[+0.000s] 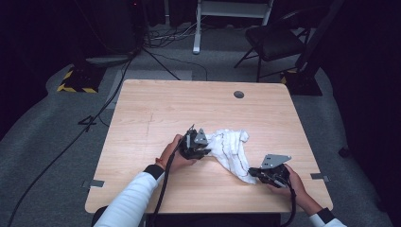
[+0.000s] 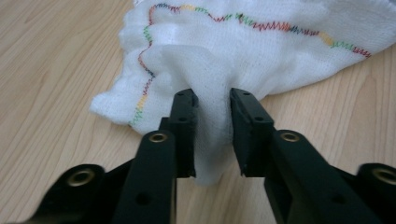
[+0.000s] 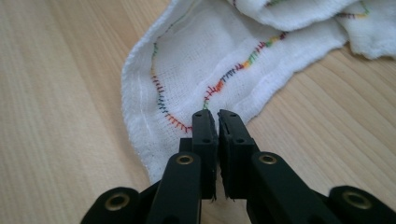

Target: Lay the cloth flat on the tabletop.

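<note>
In the high view, a white cloth (image 1: 231, 149) is seen crumpled on the table (image 1: 142, 113), right of centre and towards the near edge. It is stretched loosely along a slanting line from its bunched upper end down to a narrower corner. The left gripper (image 1: 204, 151) is set against the cloth's left edge, and the right gripper (image 1: 252, 174) is set at the lower corner. Each end is thus met by the hand nearer to it, and the cloth's long axis runs between the two grippers.

In the left gripper view, a pinched-up fold of the cloth (image 2: 243, 51) is held between the jaws, which are clamped on it with a thick wad of fabric keeping them apart. The rest of the cloth lies ahead of the fingers (image 2: 184, 121), spreading away and to the right, its coloured hem stitching winding across the top.

In the right gripper view, the jaws are drawn almost together on the cloth (image 3: 196, 79), a thin edge being nipped near the stitched hem. From the fingers (image 3: 204, 135) the cloth runs ahead and up to the right, towards the bunched part.

It is judged that the cloth could be spread or lifted by drawing the two grips apart along that slanting axis; a pull across it would be expected only to bunch the fabric further.
</note>
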